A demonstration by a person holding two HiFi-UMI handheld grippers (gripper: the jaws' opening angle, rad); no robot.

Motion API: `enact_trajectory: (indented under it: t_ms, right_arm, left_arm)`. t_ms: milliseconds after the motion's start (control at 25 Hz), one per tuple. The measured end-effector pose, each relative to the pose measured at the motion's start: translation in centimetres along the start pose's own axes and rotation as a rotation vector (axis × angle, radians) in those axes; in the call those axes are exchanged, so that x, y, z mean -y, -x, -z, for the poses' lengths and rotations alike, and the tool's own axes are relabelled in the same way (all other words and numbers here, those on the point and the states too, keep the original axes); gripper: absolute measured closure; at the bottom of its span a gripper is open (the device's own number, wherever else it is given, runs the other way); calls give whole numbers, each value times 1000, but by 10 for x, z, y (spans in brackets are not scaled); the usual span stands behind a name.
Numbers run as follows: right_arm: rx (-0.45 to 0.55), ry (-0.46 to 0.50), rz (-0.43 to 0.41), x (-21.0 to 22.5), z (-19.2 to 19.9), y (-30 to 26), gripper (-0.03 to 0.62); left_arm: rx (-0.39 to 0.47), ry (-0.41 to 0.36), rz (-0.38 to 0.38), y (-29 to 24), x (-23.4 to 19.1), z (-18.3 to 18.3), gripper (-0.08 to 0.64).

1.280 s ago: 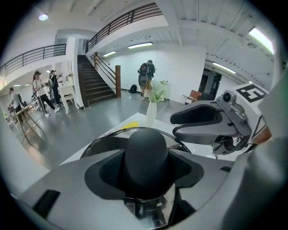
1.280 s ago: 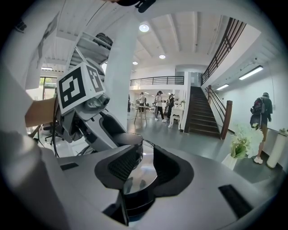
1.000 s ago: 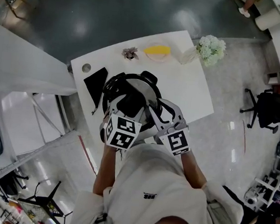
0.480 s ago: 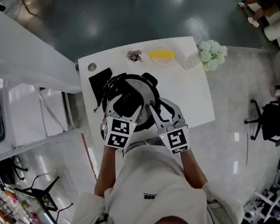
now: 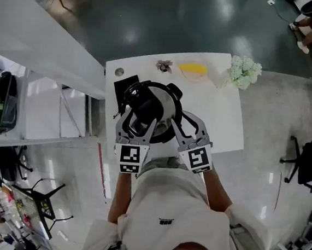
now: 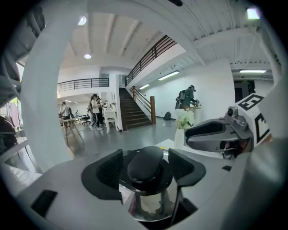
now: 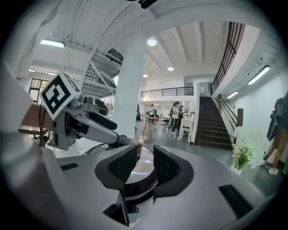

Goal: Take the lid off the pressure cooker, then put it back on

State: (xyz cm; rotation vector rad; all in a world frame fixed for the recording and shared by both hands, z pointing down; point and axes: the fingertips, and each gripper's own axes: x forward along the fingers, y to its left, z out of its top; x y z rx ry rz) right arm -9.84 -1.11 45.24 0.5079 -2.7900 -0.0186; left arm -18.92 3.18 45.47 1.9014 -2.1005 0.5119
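The pressure cooker (image 5: 172, 89) stands on the white table (image 5: 217, 111) right in front of the person, and its steel lid (image 5: 167, 103) sits down on it, not lifted. The left gripper (image 5: 140, 120) has its jaws spread wide to either side of the black knob (image 6: 145, 161) on top of the lid. They have just been opening, and the pads stand clear of the knob, so nothing is held. The right gripper (image 7: 143, 164) hovers at the near rim with a narrow gap between its jaws (only shiny lid shows through it, nothing pinched that I can see). From where I stand this looks like the knob being let go with the lid seated, though it could equally be a wide reach before a lift. If the lid is yet to come off, the left jaws need to close squarely on the knob, then turn or raise it straight while the pot is kept steady.
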Motion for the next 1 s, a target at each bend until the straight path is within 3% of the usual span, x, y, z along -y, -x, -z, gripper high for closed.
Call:
enact_trajectory:
  t_ms: [360, 600, 1000]
  right_arm:
    - [16, 5, -46, -12, 5, 12, 476]
    - [52, 79, -71, -18, 0, 15, 476]
    - [23, 45, -63, -21, -6, 15, 476]
  left_arm:
    - [-3, 5, -82, 38, 14, 11, 238]
    - [25, 14, -103, 48, 14, 6, 245]
    - [47, 4, -101, 48, 10, 1, 255]
